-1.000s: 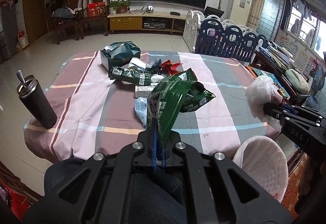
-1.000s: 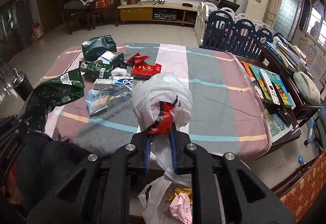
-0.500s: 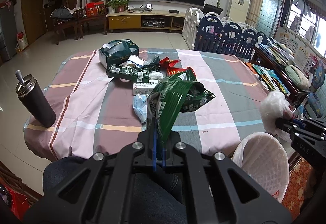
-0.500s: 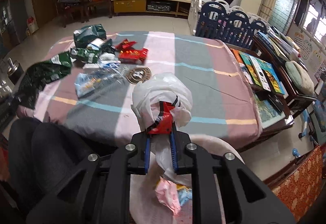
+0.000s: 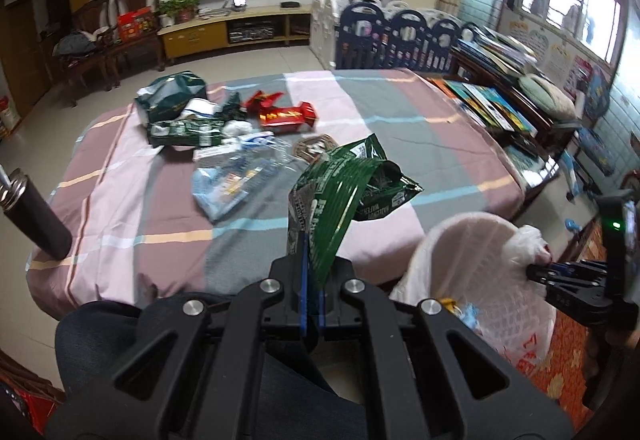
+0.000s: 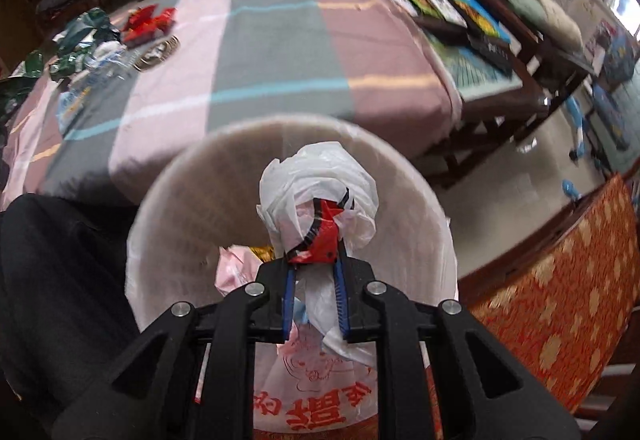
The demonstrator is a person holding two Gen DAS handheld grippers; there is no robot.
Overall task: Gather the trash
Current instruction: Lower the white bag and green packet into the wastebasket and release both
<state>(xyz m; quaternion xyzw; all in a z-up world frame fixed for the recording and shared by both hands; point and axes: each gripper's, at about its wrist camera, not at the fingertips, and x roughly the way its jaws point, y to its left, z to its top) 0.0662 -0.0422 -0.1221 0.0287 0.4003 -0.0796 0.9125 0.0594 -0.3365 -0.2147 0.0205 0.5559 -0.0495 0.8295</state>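
My left gripper (image 5: 311,282) is shut on a green snack wrapper (image 5: 340,191) and holds it up over the near edge of the table. My right gripper (image 6: 314,280) is shut on a crumpled white plastic bag with a red scrap (image 6: 320,199), right above the open white trash bag (image 6: 180,224). The trash bag (image 5: 460,268) stands low at the right in the left wrist view, with the right gripper (image 5: 536,272) at its rim. It holds pink and yellow scraps. More wrappers (image 5: 224,127) lie at the table's far left.
The table has a striped pink and grey cloth (image 5: 400,111). A dark thermos (image 5: 36,215) stands at its left corner. Books cover a side table (image 5: 492,107) on the right. A red patterned seat (image 6: 560,312) is beside the trash bag. My lap is below.
My right gripper has carried the white bag down and right, from over the table to over the trash bag. My left gripper has swung right with the green wrapper.
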